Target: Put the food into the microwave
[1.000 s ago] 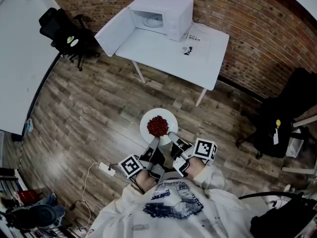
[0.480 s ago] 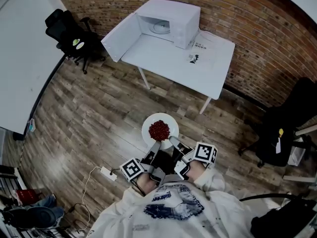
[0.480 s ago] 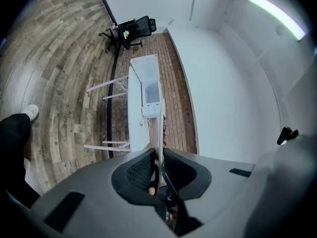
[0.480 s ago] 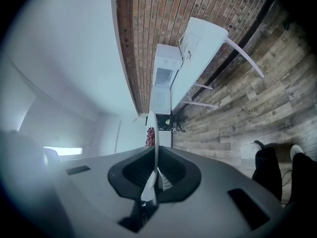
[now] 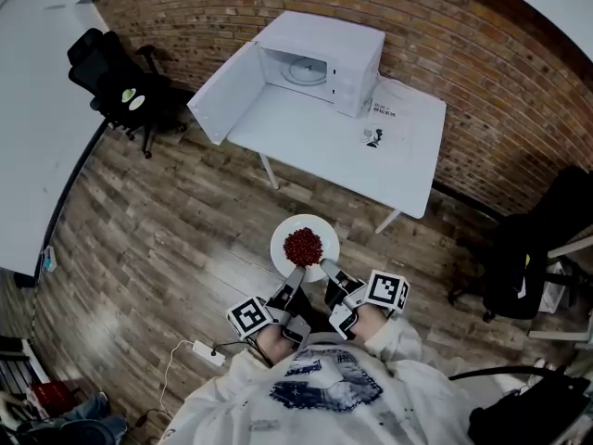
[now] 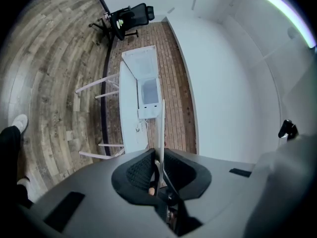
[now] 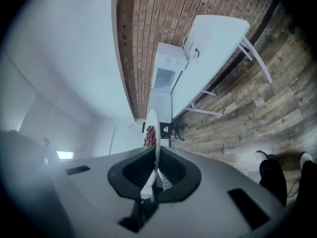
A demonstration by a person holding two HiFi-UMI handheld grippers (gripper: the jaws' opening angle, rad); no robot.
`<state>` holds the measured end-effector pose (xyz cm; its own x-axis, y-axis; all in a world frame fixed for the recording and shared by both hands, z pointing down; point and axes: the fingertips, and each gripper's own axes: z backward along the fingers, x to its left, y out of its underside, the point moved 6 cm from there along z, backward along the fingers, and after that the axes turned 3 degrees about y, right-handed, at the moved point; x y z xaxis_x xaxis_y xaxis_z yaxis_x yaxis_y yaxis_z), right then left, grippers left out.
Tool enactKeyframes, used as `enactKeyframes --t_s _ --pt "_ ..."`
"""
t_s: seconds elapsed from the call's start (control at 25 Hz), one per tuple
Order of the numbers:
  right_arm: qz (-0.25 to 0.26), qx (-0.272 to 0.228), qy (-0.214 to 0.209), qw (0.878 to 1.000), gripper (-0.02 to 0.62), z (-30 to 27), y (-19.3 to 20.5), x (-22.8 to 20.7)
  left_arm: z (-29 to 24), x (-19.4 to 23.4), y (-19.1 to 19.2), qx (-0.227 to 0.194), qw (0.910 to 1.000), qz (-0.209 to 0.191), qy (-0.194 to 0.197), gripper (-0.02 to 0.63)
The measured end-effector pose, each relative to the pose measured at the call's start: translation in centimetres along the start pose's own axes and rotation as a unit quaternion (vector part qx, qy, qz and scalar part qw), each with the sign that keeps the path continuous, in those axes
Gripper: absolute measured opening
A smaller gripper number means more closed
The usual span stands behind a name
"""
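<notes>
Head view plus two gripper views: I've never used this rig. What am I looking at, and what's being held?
There is no robot arm: a person holds a two-jaw gripper in each hand. The head view looks down from the person's head; each gripper view looks along that gripper's own jaws. The left gripper and right gripper both clamp the near rim of one white plate, seen edge-on in their views, with red food heaped on it. Ahead, a white table bears the microwave, its door open, and paper. The plate is over the floor, short of the table.
</notes>
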<state>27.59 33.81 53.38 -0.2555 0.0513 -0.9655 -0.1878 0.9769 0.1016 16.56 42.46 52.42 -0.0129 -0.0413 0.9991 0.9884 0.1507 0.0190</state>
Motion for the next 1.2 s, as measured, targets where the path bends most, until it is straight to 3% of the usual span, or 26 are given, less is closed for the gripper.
enactKeyframes --t_s 0.36,0.68,0.84,1.2 --pt "0.002 -0.023 0.010 1.000 0.026 -11.3 -2.9 3.2 -3.7 -0.1 -12.1 0.023 0.9997 0.010 0.006 0.063" --pt "-0.009 -0.038 0.007 0.999 0.026 -19.3 -3.3 4.9 -4.8 0.3 -20.5 0.045 0.9990 0.004 0.003 0.063" --pt "-0.010 -0.055 0.006 0.998 0.026 -21.3 -3.4 5.2 -5.3 0.7 -23.0 0.064 0.9979 -0.004 0.007 0.063" --pt "-0.018 -0.076 0.016 0.997 0.026 -22.7 -4.8 5.2 -7.5 0.8 -24.5 0.089 0.9959 0.009 0.012 0.063"
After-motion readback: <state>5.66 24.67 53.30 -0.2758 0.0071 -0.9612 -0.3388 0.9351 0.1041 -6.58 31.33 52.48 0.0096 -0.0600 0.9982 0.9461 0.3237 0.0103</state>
